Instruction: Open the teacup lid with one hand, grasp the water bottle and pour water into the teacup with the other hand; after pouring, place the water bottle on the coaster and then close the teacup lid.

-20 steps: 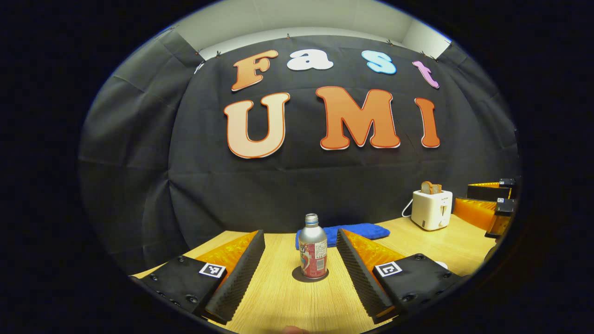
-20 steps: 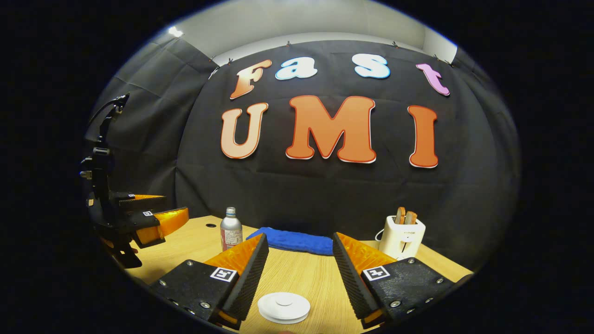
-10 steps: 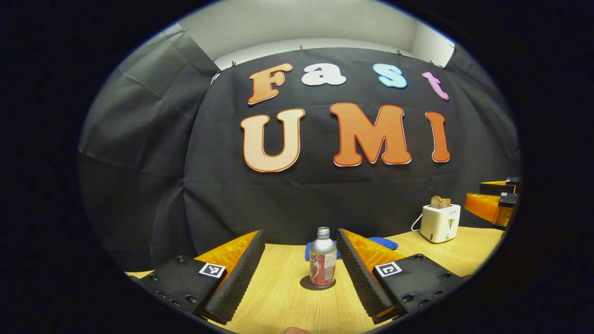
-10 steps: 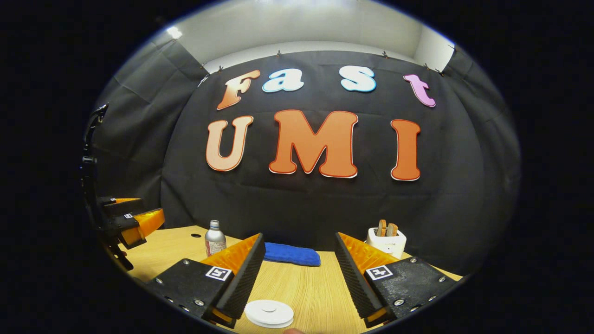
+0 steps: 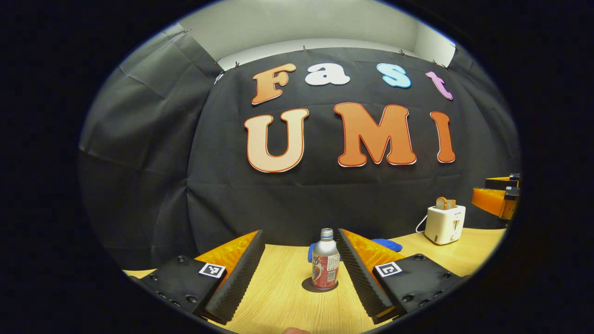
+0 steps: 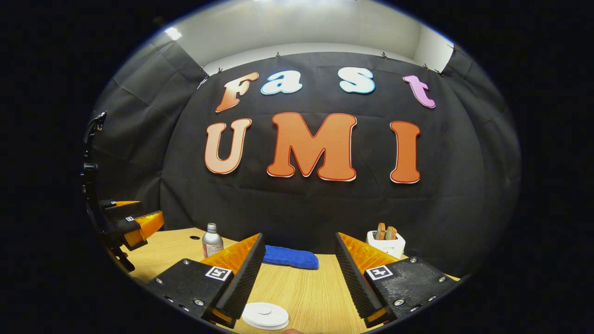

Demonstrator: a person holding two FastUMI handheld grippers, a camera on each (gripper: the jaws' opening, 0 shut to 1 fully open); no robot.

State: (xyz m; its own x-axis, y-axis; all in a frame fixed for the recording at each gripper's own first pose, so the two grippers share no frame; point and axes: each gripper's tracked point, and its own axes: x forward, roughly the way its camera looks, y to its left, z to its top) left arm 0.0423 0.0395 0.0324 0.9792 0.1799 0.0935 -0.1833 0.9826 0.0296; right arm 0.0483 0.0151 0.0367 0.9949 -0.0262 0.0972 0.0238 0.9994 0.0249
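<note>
One water bottle, upright, long axis vertical, seated on one dark round coaster on the bench. Straight ahead of the left hand-held gripper, within the gap between its fingers and nearer the right-side finger than the other, not touching either. Fingers spread wide, gripping nothing. Well apart from the bottle in the right gripper view, far off to the left, so clearly the left hand's reach.

One teacup lid, white, flat, with a low knob on top, lying level at the very bottom of the right gripper view. Just ahead of and below the right hand-held gripper, a little left of the gap's centre, close by the left-side finger. Cannot tell whether a cup sits under it. Fingers here likewise spread, pinching nothing.

Judged from this layout: bottle already on the coaster and lid lying flat, so either nothing begun or everything finished; impossible to say which. For any further move, a short forward reach and a squeeze across the bottle's width for the left, a short drop onto the knob for the right.

Beyond these, at the back of the bench: one blue cloth, folded, and one white toaster with two slices standing in it.
</note>
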